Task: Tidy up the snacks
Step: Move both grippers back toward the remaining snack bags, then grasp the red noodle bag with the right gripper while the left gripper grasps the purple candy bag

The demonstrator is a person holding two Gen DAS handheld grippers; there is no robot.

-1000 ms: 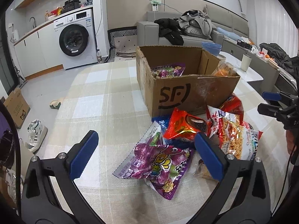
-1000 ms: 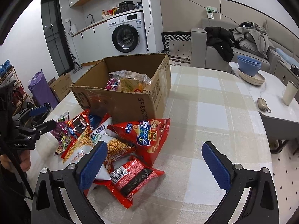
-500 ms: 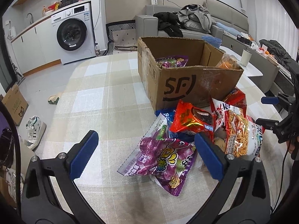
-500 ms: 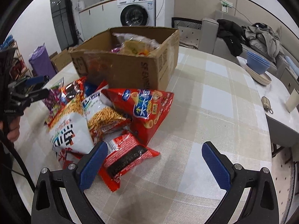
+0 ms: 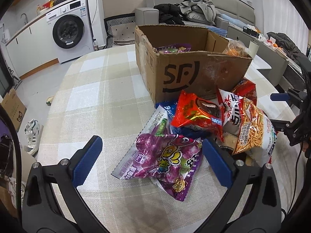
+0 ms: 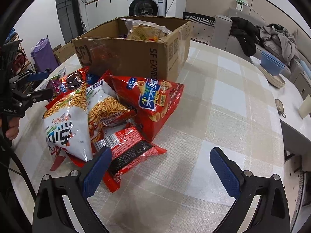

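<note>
A brown cardboard box (image 5: 186,71) stands on the checked table and holds a purple bag (image 5: 173,49) and a clear orange bag (image 5: 236,48). Loose snack bags lie in front of it. My left gripper (image 5: 151,157) is open, low over a purple grape-candy bag (image 5: 165,159); a red bag (image 5: 196,114) lies behind it. My right gripper (image 6: 159,167) is open; its left finger is beside a small red packet (image 6: 128,153). A white noodle-snack bag (image 6: 66,124) and a big red chips bag (image 6: 153,101) lie beyond. The box shows in the right wrist view too (image 6: 134,56).
Blue bowls (image 6: 272,63) on a plate, a cup (image 6: 305,106) and keys (image 6: 280,106) sit on the white side table at the right. A sofa with clothes (image 5: 194,9) and a washing machine (image 5: 68,31) stand behind. Table edge (image 5: 58,89) curves at the left.
Both grippers have come lower and closer to the snack pile. The left one now hangs over the purple bag; the right one's left finger has reached the small red packet. Both stay open.
</note>
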